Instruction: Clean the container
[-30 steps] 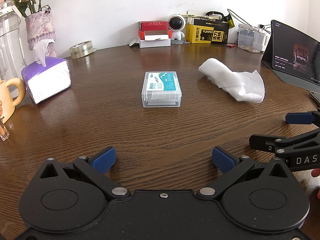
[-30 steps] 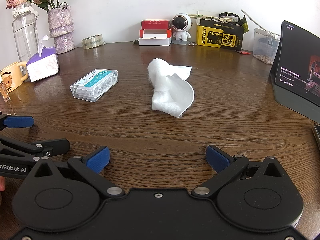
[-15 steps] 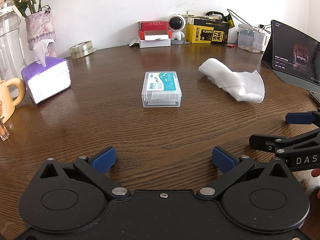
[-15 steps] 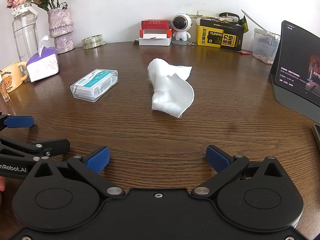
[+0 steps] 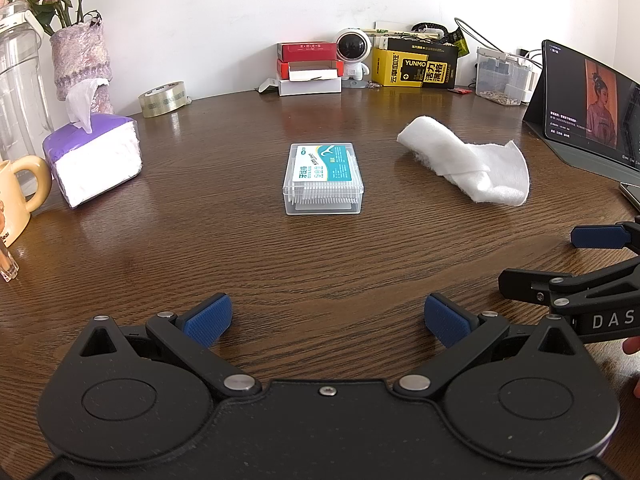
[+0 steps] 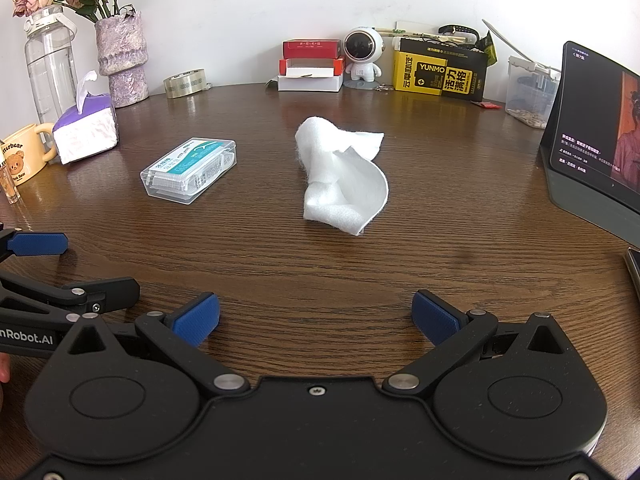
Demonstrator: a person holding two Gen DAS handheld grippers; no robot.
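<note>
- A dark wooden table [image 5: 320, 264] fills both views, its far edge crowded against a white wall.
- A tablet [image 6: 596, 136] stands propped at the right edge, screen lit.
- A clear water bottle [image 6: 50, 72] and a purple vase [image 6: 122, 60] of dried roses stand at the far left, with a purple tissue pack [image 5: 94, 160] and a cream bear mug [image 6: 20, 156] in front of them.
- Along the back sit a yellow-and-black YUNMO box [image 6: 440, 70], stacked red-and-white boxes [image 5: 310, 68], an astronaut figurine [image 6: 362, 58] and a roll of tape [image 5: 164, 98].
- The left gripper [image 5: 326, 318] hovers low over bare wood, jaws spread wide, holding nothing; the right gripper [image 6: 316, 316] does likewise beside it.
- A crumpled white cloth [image 6: 342, 180] lies ahead of the right gripper, well apart from it.
- The container, a clear plastic floss-pick box [image 5: 324, 178] with a teal label, lies flat mid-table straight ahead of the left gripper, lid closed, near the cloth but not touching.
- Nothing stands between either gripper and its object.
- Compared with the earlier frames, nothing has moved.
</note>
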